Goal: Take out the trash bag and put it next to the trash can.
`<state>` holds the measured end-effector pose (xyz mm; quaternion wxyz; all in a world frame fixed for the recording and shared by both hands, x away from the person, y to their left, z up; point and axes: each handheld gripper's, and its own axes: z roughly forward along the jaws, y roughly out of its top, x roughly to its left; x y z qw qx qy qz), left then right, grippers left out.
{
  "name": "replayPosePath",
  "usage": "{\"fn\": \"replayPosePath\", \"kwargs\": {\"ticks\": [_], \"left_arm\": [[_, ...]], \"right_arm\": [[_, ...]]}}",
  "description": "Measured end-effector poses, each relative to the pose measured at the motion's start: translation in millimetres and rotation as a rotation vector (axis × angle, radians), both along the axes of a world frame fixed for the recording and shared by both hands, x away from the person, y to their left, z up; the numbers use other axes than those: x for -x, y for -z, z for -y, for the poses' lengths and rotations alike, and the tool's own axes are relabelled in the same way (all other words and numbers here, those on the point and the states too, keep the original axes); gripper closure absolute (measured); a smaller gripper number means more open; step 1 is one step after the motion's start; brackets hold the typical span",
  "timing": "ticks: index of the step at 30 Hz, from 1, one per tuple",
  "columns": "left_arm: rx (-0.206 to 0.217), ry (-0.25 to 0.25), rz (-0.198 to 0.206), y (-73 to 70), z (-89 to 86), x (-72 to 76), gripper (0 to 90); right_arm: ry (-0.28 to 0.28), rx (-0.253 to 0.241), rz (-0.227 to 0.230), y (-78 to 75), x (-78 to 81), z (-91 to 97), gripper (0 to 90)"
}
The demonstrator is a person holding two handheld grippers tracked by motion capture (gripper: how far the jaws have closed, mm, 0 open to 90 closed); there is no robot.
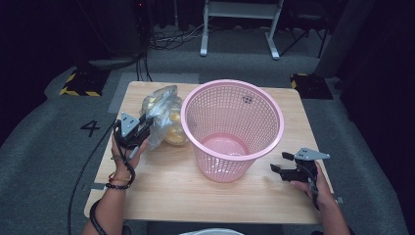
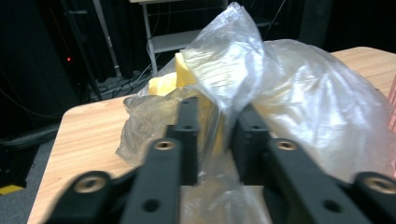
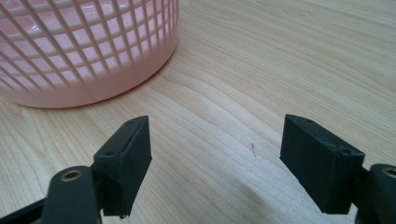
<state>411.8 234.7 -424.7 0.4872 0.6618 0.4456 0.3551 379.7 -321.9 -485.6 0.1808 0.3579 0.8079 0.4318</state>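
Grey carpet with a painted "4" (image 1: 90, 128) and dark room edges surround a pale wooden bench (image 1: 161, 191), with white frame legs (image 1: 240, 29) standing on the floor beyond it.

At the bench's left side, the person's left hand (image 1: 122, 152) comes up from the bottom edge, forearm angled forward with a beaded bracelet (image 1: 117, 180) at the wrist. The left gripper (image 1: 143, 128) in that hand points toward a clear plastic bag (image 1: 164, 115). In the left gripper view its fingers (image 2: 189, 135) stand a little apart, with a fold of the bag's film between them; whether the pads press on the film cannot be told.

At the bench's right side, the right hand (image 1: 313, 183) rests low and holds the right gripper (image 1: 278, 162) level, pointing left toward a pink mesh basket (image 1: 232, 129). Its fingers (image 3: 126, 158) are spread wide with only bare wood between them.

The bag is crumpled, glossy and see-through, with yellow pieces (image 2: 184, 70) inside. It lies on the bench just beside the basket's left wall, touching or nearly so.

From above, the upright basket shows its open mouth and pink floor. The left gripper view shows the bag's wrinkles and the yellow contents close up. The right gripper view shows the basket's lower lattice wall (image 3: 88, 51) meeting the wood grain.
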Motion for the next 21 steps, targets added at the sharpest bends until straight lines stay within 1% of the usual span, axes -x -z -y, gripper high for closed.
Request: {"fn": "replayPosePath", "kwargs": {"ticks": [2, 4, 5, 7, 8, 9, 10, 11, 12, 13, 14, 15, 16, 17, 19, 20, 21], "left_arm": [[-0.003, -0.003, -0.005, -1.1, -1.1, 0.6, 63.6], [0.0, 0.003, -0.01, -2.1, -1.9, 1.6, 59.0], [0.001, 0.005, -0.018, -2.8, -1.9, 2.0, 55.3], [0.008, 0.011, -0.037, -3.7, -1.6, 2.3, 43.4], [0.013, 0.018, -0.044, -4.4, -1.9, 3.0, 34.9], [0.02, 0.024, -0.043, -5.1, -2.4, 4.1, 34.9], [0.032, 0.038, -0.044, -6.5, -3.5, 5.6, 30.5], [0.039, 0.05, -0.044, -7.6, -4.2, 7.0, 29.7], [0.03, 0.053, -0.031, -10.1, -4.7, 9.7, 27.2], [0.018, 0.046, -0.023, -11.8, -4.4, 11.3, 27.2], [0.014, 0.058, -0.019, -14.3, -4.6, 13.7, 26.8], [0.016, 0.085, -0.019, -17.2, -5.6, 15.5, 22.2], [0.0, 0.11, -0.025, -22.6, -5.9, 18.9, 21.8], [0.0, 0.11, -0.025, -22.6, -5.9, 18.9, 20.0], [-0.031, 0.118, -0.038, -27.3, -5.0, 22.3, 18.6], [-0.076, 0.127, -0.042, -31.1, -3.7, 26.1, 17.9], [-0.076, 0.127, -0.042, -31.1, -3.7, 26.1, 17.6]], "right_arm": [[-0.001, 0.001, -0.003, 0.4, -0.3, -0.1, 25.1], [0.0, 0.004, -0.003, 0.6, -0.6, -0.2, 25.2], [0.0, 0.003, -0.003, 0.5, -0.5, -0.3, 25.2], [0.0, 0.003, -0.004, 0.4, -0.3, -0.1, 25.3], [0.0, 0.006, -0.006, 0.8, -0.4, 0.2, 25.4], [0.0, 0.006, -0.006, 0.8, -0.4, 0.2, 25.4], [0.001, 0.007, -0.007, 1.0, -0.4, 0.2, 25.4], [0.0, 0.008, -0.008, 1.1, -0.4, 0.1, 25.4], [-0.002, 0.009, -0.008, 1.1, -0.4, -0.1, 25.4], [-0.002, 0.009, -0.008, 1.1, -0.4, -0.1, 25.4], [-0.003, 0.009, -0.009, 1.1, -0.4, -0.2, 25.4], [-0.007, 0.01, -0.009, 1.0, -0.3, -0.5, 25.4], [-0.007, 0.011, -0.01, 0.9, -0.3, -0.6, 25.4], [-0.007, 0.011, -0.01, 0.9, -0.3, -0.6, 25.4], [-0.007, 0.012, -0.011, 1.3, -0.3, -1.0, 25.5], [-0.008, 0.012, -0.01, 1.3, -0.1, -1.1, 25.5], [-0.008, 0.012, -0.01, 1.3, -0.1, -1.1, 25.5]]}}
